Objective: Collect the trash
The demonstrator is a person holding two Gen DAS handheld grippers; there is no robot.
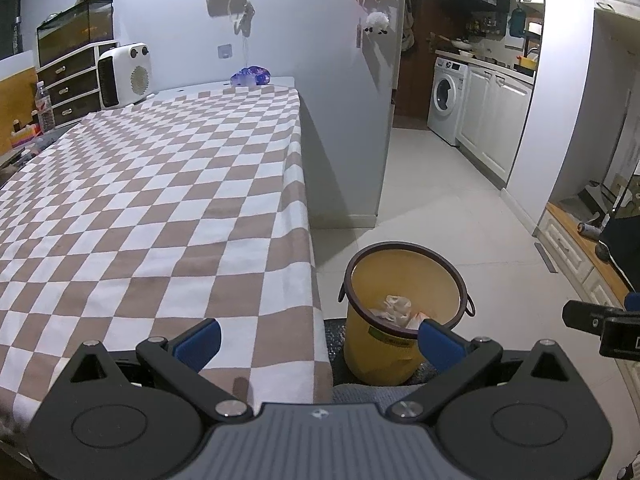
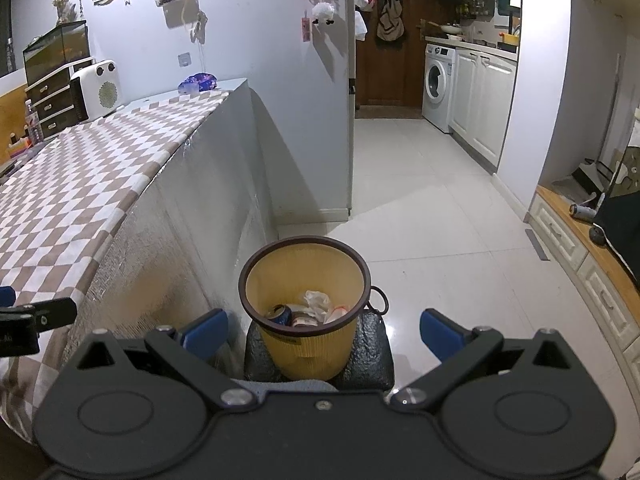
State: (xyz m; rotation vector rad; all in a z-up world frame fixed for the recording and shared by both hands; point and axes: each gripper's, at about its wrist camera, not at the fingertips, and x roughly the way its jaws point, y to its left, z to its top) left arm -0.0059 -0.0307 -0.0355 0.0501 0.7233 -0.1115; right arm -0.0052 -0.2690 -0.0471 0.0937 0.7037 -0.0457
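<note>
A yellow trash bin [image 1: 384, 344] with a dark rim stands on a dark stool [image 2: 372, 352] beside the table. Inside the yellow trash bin [image 2: 308, 344] lie crumpled white paper [image 2: 318, 300], a blue can [image 2: 280, 314] and other scraps. My left gripper [image 1: 320, 340] is open and empty over the table's near right corner, its right finger in front of the bin. My right gripper [image 2: 324, 330] is open and empty, its fingers either side of the bin and nearer the camera. The right gripper's body [image 1: 600, 324] shows at the left wrist view's right edge.
The table [image 1: 140, 200] wears a brown-and-white checked cloth. At its far end stand a white heater [image 1: 124, 76] and a purple bag [image 1: 252, 76]. Drawers with a glass tank [image 1: 76, 32] are at the left. White tiled floor [image 2: 432, 208] leads to a kitchen with a washing machine [image 2: 438, 84].
</note>
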